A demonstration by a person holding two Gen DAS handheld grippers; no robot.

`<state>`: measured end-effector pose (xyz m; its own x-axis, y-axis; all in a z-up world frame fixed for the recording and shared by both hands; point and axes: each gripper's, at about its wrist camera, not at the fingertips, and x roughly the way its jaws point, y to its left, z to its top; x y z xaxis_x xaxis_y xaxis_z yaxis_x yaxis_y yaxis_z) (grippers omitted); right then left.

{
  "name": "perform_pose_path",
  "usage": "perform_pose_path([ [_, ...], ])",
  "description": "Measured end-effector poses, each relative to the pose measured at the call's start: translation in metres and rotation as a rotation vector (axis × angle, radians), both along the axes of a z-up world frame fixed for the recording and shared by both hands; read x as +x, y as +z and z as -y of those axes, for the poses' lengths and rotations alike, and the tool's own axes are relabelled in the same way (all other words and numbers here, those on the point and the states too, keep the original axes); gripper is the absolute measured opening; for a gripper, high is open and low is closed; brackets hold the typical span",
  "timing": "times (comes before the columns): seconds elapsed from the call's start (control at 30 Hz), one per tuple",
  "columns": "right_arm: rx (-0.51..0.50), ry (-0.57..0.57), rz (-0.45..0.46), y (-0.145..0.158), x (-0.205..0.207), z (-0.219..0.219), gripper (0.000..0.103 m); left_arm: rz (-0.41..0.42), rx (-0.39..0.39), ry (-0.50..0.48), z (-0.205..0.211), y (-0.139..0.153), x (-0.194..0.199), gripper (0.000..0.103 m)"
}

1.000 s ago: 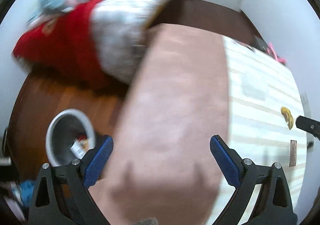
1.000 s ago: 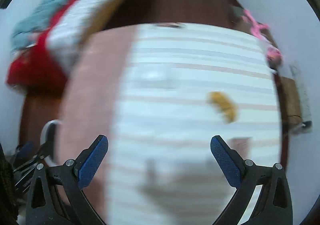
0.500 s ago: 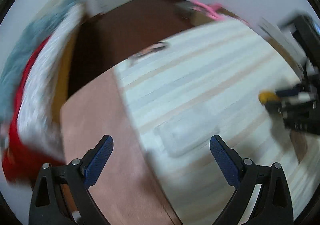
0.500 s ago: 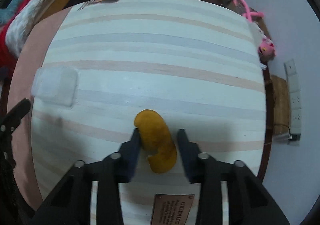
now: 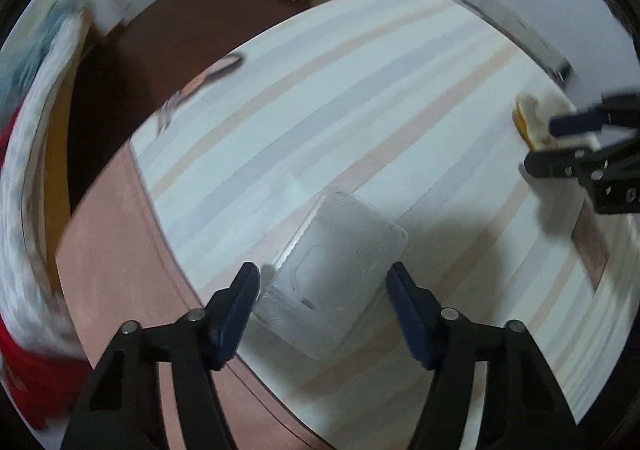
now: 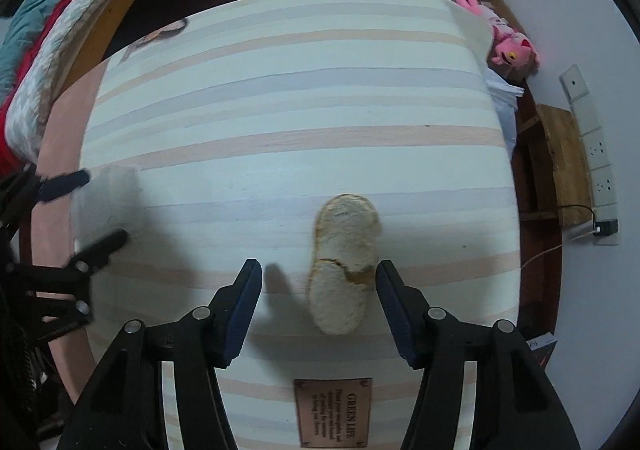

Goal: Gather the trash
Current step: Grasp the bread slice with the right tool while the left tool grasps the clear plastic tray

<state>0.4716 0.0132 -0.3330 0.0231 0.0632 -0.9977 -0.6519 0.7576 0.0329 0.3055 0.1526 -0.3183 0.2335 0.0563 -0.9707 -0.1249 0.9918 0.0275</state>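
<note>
Both grippers hover low over the striped table (image 6: 280, 98), mid-pickup. The left gripper (image 5: 322, 290) is closing round the clear plastic tray (image 5: 340, 274); the right gripper (image 6: 318, 292) is opening, its jaws astride the pale peel (image 6: 344, 262). Next: pinch firmly, then lift.

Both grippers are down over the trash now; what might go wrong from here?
1. The clear plastic tray is wide and lies flat; the closing left gripper may slide it or pinch only an edge.
2. The peel looks cracked, lying off-centre in the opening right gripper; it might tear or slip.
</note>
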Motion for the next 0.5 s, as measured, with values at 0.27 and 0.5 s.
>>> perform_pose_path([
  [0.27, -0.009, -0.036, 0.105, -0.007, -0.003, 0.003, 0.034, 0.043, -0.087, 0.228, 0.005, -0.001, -0.019, 0.049],
  [0.5, 0.016, -0.049, 0.154, -0.001, -0.021, 0.003, 0.026, 0.101, -0.004, 0.337, 0.011, 0.006, -0.035, 0.045],
])
